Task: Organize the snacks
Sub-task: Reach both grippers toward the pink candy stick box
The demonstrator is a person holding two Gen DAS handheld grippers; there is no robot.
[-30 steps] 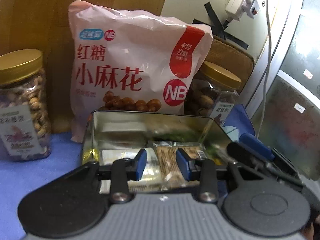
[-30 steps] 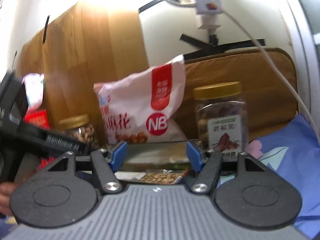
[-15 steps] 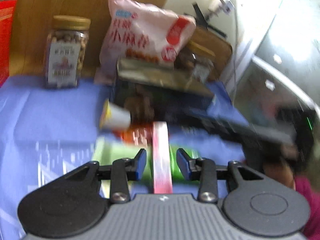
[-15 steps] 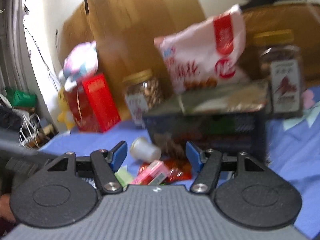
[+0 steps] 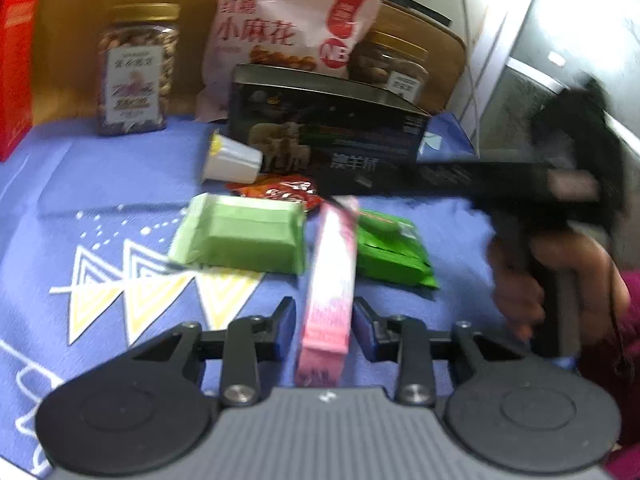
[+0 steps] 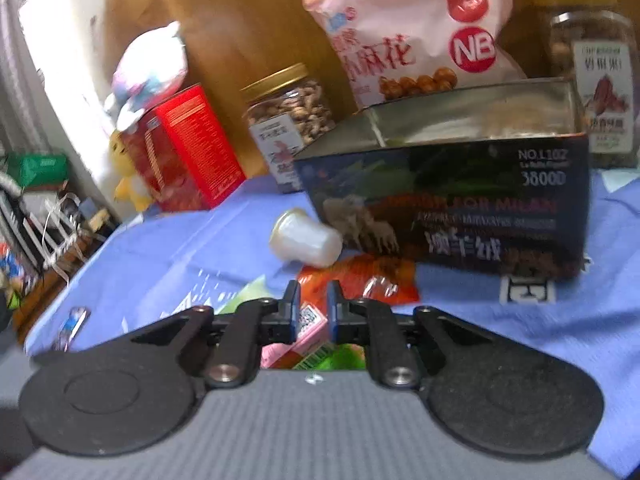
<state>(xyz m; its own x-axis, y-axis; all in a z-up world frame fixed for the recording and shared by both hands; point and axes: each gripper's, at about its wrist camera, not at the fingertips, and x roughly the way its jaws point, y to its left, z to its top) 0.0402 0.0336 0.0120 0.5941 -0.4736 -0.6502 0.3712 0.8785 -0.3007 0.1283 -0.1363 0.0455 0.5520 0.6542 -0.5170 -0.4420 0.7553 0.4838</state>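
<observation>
The pink box point(image 5: 330, 280) lies dead ahead of the left gripper point(image 5: 324, 326), a long narrow carton running from six o'clock up toward twelve, its near end down between the two blue pads. There is daylight on both sides of it: the jaws stand narrowly open around the box, not pressing, so nothing is held yet.

Around it on the blue cloth point(image 5: 120, 184): the pale green packet point(image 5: 240, 234) at ten o'clock, the dark green packet point(image 5: 394, 250) at one o'clock with the box's far end over its edge, the red wrapper point(image 5: 280, 192) and the tipped white cup point(image 5: 232, 160) farther out toward eleven. Beyond them, at twelve, sits the open dark tin point(image 5: 332, 140), the likely home for these snacks.

The right gripper point(image 6: 312, 306) comes in from three o'clock in the left view, a hand point(image 5: 556, 280) on its handle. Its jaws have just been closing and are now nearly together; in its own view the pink box's far end shows just below and between the pads, but blur keeps me from telling whether they pinch it.

Both tools tilt down toward the cloth. My call: the left is nearer and already lined up with the long axis, so it only needs to squeeze across the narrow width.
</observation>
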